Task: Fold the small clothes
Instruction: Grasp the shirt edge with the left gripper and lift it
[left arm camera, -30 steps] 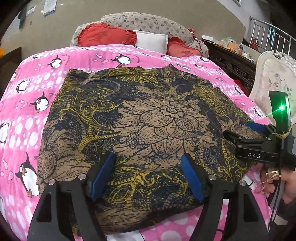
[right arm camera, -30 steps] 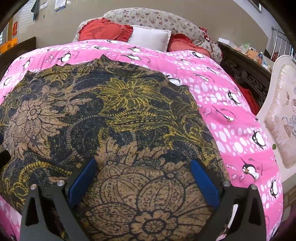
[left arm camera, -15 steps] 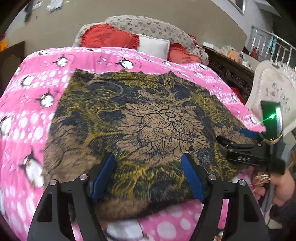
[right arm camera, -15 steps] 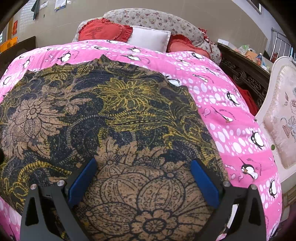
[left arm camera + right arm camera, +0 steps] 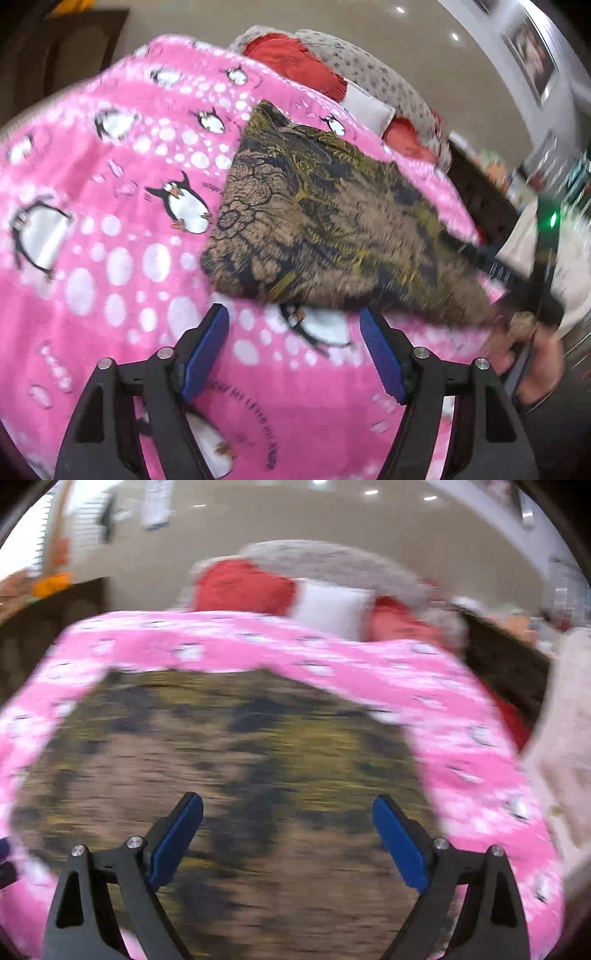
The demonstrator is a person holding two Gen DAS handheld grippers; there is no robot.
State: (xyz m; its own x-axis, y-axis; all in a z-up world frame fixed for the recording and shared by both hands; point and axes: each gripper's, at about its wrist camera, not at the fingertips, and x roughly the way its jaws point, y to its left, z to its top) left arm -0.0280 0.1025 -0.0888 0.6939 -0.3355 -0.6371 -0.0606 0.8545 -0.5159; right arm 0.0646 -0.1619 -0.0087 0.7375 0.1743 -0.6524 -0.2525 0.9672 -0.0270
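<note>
A dark cloth with gold and tan flower print [image 5: 332, 221] lies spread on the pink penguin blanket [image 5: 110, 240]. It also fills the right wrist view [image 5: 240, 775], blurred by motion. My left gripper [image 5: 293, 350] is open and empty, over bare blanket just off the cloth's near edge. My right gripper [image 5: 288, 834] is open, its blue pads [image 5: 177, 838] above the cloth. It shows in the left wrist view [image 5: 509, 273] at the cloth's right edge, blurred.
Red and white pillows [image 5: 277, 590] and a flowered headboard cushion [image 5: 369, 74] lie at the bed's far end. A dark carved wooden bedside piece [image 5: 506, 661] and a pale upholstered chair [image 5: 565, 720] stand to the right.
My left gripper has pulled back and swung left off the cloth, now over bare blanket. My right gripper has lifted and drawn back; its view is motion-blurred. Both stay open.
</note>
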